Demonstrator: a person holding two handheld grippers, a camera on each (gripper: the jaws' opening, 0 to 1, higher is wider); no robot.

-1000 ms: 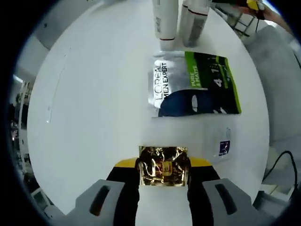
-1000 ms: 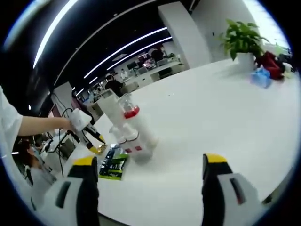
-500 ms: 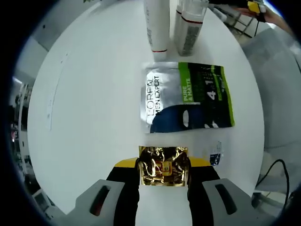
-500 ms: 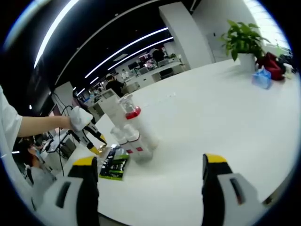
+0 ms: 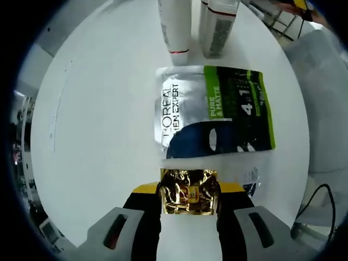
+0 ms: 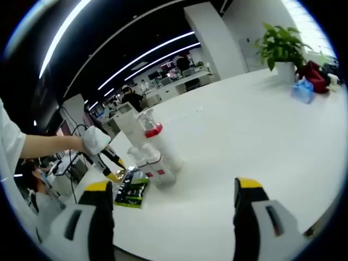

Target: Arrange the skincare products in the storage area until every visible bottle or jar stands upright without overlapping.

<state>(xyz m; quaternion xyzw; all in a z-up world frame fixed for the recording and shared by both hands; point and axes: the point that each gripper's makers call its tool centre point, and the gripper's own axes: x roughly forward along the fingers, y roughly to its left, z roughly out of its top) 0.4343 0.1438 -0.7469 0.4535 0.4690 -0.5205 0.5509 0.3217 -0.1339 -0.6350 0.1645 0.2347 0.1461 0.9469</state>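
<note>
Gold foil sachet (image 5: 188,192) stays clamped in your left hand-held gripper (image 5: 188,204), now carried nearer the flat green sachet (image 5: 215,115) on the tabletop (image 5: 103,109), so placement looks close. Your right hand-held gripper (image 6: 173,212) hangs apart, empty.

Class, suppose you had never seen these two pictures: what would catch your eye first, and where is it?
First, the crinkled gold packet, pinched in the left claw low in the left gripper view. Just beyond it, a green and silver sachet lies flat on the white table. In the right gripper view, white bottles stand clustered beside that sachet.
</note>
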